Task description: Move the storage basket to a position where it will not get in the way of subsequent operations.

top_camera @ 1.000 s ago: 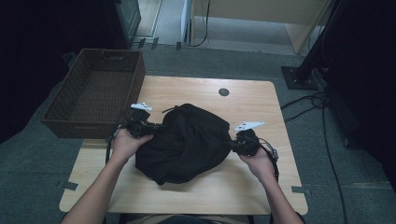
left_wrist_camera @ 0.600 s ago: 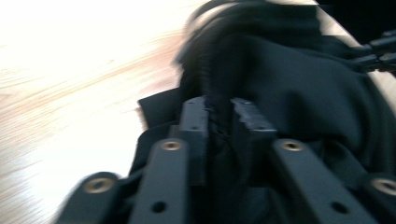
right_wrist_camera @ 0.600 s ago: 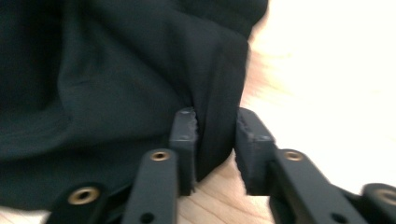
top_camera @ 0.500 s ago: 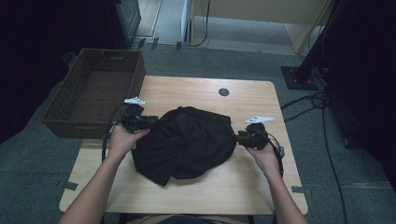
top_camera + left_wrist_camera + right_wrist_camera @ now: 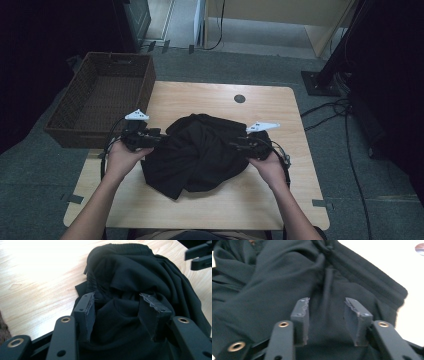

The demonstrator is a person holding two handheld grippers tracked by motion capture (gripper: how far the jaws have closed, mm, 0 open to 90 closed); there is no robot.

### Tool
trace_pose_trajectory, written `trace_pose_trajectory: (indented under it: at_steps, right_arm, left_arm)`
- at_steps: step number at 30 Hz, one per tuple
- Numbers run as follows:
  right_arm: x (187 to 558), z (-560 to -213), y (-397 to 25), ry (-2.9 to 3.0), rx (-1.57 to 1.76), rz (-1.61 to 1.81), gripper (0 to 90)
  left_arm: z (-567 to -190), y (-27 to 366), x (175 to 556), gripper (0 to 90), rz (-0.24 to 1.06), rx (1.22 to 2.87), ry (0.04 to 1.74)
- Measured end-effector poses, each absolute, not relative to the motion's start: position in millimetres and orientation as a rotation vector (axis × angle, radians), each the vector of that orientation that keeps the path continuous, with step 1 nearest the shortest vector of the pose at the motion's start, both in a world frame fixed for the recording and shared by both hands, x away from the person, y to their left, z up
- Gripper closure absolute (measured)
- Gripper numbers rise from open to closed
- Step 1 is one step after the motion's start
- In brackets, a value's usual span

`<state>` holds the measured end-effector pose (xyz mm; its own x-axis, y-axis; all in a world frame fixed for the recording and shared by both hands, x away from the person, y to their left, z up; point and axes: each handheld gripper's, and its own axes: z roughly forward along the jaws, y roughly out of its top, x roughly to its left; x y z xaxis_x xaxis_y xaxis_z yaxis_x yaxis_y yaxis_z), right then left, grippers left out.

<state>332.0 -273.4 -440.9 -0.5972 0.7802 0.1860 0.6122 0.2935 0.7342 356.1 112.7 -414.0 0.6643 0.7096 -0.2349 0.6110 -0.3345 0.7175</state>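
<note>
A black garment (image 5: pixel 202 152) lies bunched in a heap at the middle of the table (image 5: pixel 210 100), folds piled on one another, a ribbed hem showing on its far side in the left gripper view. The left tool (image 5: pixel 159 138) meets the heap at its left side; its jaws stand apart with cloth lying between them, not pinched. The right tool (image 5: pixel 235 145) sits at the heap's right side, jaws likewise apart over the cloth.

The table is pale wood with a small dark round cap (image 5: pixel 239 98) near its far edge. Bare wood runs all around the heap, widest at the far side and the near corners. Grey carpet (image 5: pixel 350 165) surrounds the table, with cables (image 5: pixel 330 107) trailing at the right.

A brown wicker basket (image 5: pixel 80 92) stands on the carpet against the table's left far corner; nothing shows inside it.
</note>
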Motion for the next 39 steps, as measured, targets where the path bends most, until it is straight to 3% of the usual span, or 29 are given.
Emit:
trace_pose_trajectory:
  at_steps: [9,15,18,20,24,26,28,39]
  right_arm:
    - [341,-443,-218,2.415,1.182,1.230,32.4]
    - [344,-456,-188,2.453,1.187,1.200,24.7]
    - [350,-469,-180,2.479,1.195,1.150,24.1]
    - [354,-476,-177,2.499,1.198,1.139,32.3]
    - [362,-491,-176,2.530,1.202,1.104,69.1]
    - [368,-493,-179,2.525,1.214,1.125,81.0]
    - [372,-487,-184,2.495,1.225,1.132,84.5]
    - [428,-457,-213,2.371,1.257,1.017,85.4]
  left_arm:
    - [-443,112,335,41.7,0.089,2.049,1.013]
    - [-465,106,328,39.2,0.118,2.094,0.952]
    - [-476,103,327,42.9,0.087,2.126,0.952]
    - [-482,99,326,52.1,0.075,2.173,0.955]
    - [-488,93,321,81.8,0.082,2.272,0.930]
    - [-489,93,318,87.9,0.073,2.287,0.929]
    - [-488,98,317,88.7,0.045,2.254,0.955]
    - [-484,126,288,88.9,-0.006,2.217,1.038]
